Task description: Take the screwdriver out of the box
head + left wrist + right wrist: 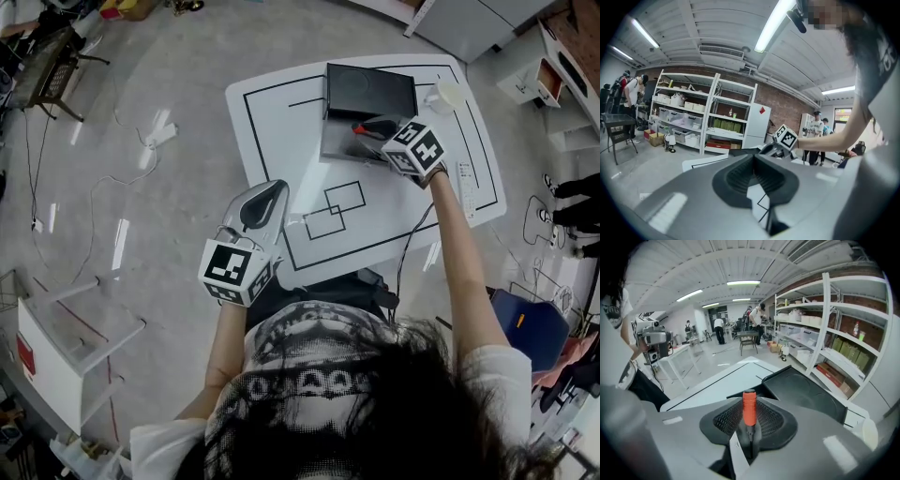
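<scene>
Right gripper (pixel 749 399) clamps screwdriver (pixel 749 412) above box (pixel 806 392); long axis along jaws, orange handle pointing outward toward box. Left gripper (pixel 754 164) closed, empty.

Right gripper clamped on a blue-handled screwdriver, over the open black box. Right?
Not blue: in the right gripper view the screwdriver has an orange-red handle. The right gripper is clamped on it, over the open black box.

Bright ceiling tubes (pixel 773 26) light everything evenly; glare streaks my right gripper (pixel 749 412); picture edges bend and darken.
</scene>
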{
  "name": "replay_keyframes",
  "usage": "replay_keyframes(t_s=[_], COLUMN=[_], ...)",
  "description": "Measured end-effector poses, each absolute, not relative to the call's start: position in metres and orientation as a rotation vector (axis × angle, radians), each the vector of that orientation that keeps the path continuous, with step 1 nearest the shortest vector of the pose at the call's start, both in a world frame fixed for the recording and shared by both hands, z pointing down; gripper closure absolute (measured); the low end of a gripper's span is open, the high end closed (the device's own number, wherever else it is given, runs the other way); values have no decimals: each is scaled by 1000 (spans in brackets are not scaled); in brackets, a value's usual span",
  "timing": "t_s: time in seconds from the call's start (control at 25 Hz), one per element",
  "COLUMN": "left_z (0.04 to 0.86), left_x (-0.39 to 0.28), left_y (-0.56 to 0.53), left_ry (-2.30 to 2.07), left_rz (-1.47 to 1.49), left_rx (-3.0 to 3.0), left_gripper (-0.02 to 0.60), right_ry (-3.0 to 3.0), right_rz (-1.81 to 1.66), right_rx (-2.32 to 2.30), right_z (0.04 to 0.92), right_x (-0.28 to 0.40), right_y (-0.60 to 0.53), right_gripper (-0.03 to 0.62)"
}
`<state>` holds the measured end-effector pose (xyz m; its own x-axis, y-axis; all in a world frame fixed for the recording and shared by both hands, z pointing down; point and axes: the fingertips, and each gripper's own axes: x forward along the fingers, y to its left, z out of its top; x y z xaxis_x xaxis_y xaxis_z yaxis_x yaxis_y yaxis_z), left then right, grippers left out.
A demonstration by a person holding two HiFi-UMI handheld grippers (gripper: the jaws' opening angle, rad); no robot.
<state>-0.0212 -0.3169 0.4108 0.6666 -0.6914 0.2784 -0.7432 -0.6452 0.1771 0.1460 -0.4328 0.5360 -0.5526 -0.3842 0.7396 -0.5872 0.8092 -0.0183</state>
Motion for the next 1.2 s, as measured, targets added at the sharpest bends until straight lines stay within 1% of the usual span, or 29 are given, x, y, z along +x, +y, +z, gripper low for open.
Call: replay_keyframes(t_s=[0.36, 0.64, 0.84, 1.2], left_z=[399, 391, 391, 407], left_x=[-24, -27, -33, -37], left_y=[-292, -258, -231, -179], left_ry=[-1057, -938, -831, -663], left_rz=[259, 254, 260, 302], left_rx=[2677, 2748, 2793, 2822], left_gripper=[581, 581, 581, 581], right_ry=[-2361, -2435, -2422, -2386], right_rz=[228, 165, 183, 312], right_rx=[1028, 1249, 1363, 1511], right_z=[441, 383, 377, 397], right_x=[147, 131, 114, 88], right_y=[-390, -328, -271, -185], right_gripper=[503, 505, 505, 505])
